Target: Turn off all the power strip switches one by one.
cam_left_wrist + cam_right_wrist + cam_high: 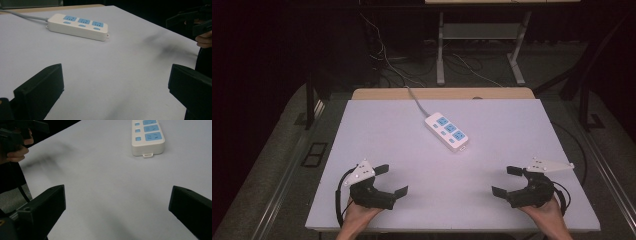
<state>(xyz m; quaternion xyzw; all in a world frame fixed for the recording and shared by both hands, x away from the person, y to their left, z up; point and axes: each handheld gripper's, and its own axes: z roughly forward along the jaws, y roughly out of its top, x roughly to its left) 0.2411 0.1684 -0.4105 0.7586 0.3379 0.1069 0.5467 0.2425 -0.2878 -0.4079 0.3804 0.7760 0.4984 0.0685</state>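
A white power strip with three blue sockets lies near the middle back of the table, its grey cord running off the far edge. It appears ahead in the left gripper view and in the right gripper view. My left gripper rests at the front left, jaws wide apart with nothing between them. At the front right sits my right gripper, likewise open and holding nothing. Both are well short of the strip.
The white table top lies on a wooden board. Beyond its far edge, cables trail over the floor among metal table legs. The other hand and its gripper show at the edge of each gripper view.
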